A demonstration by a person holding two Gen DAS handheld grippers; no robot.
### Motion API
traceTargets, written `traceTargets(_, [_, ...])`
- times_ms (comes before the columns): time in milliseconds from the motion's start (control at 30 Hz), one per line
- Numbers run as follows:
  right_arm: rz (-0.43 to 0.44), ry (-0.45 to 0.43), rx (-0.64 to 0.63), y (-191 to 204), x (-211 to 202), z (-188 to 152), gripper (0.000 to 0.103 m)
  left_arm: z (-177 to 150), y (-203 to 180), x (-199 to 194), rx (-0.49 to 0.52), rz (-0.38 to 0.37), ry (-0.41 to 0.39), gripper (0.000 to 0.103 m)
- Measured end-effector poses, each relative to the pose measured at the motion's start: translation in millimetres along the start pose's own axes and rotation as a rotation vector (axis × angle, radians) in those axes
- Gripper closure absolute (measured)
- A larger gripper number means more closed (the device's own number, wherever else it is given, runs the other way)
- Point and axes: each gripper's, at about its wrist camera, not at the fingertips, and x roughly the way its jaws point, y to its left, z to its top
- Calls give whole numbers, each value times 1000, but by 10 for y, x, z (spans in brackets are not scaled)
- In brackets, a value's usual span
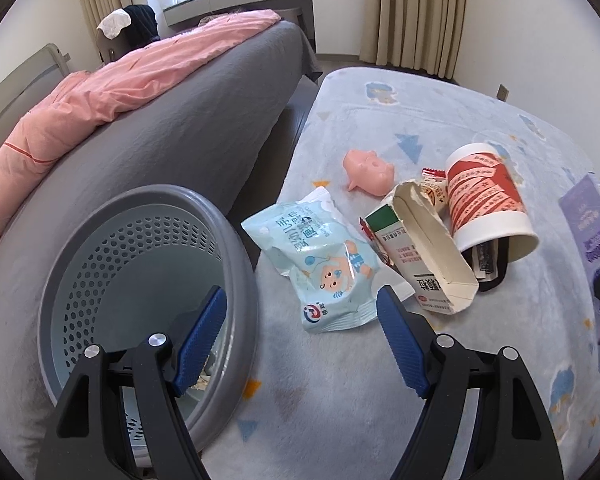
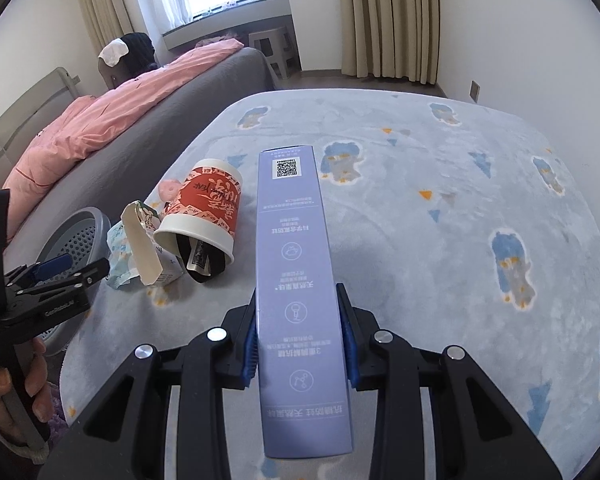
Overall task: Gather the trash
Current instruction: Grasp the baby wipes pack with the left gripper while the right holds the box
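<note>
My left gripper [image 1: 300, 300] is open and empty, above the rug between the grey waste basket [image 1: 236, 264] and a light blue snack bag [image 1: 320, 272]. A torn milk carton [image 1: 424, 252] and a tipped red-and-white paper cup [image 1: 488, 196] with wrappers in it lie to the right. My right gripper [image 2: 300, 320] is shut on a long purple box [image 2: 296, 280], held above the rug. The cup [image 2: 208, 208], carton [image 2: 144, 240], basket [image 2: 80, 236] and left gripper [image 2: 76, 268] show at the left of the right wrist view.
A pink toy pig [image 1: 368, 170] lies on the pale blue rug [image 1: 380, 380] behind the trash. A bed with grey sheet [image 1: 172, 140] and pink quilt [image 1: 120, 84] stands at the left, against the basket. Curtains [image 1: 416, 12] hang at the far wall.
</note>
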Motion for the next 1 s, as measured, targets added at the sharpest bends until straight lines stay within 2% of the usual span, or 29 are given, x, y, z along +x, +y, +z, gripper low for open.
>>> traceTargets(300, [62,-17,-2,-6,-101,20,70,112,-109,238,-40,-1,37,29])
traceTargets(833, [110,-47,-15,35,-262,7,70,183,-228,502,-53,4,59,29])
traceTargets(867, [110,-47,-14,35,-262,8,70,178,-226,502,-53,-4,60,34])
traceTargets(1000, [116,-49,-11,42,-270,10,70,149,-228,466,-43,-26,52,40])
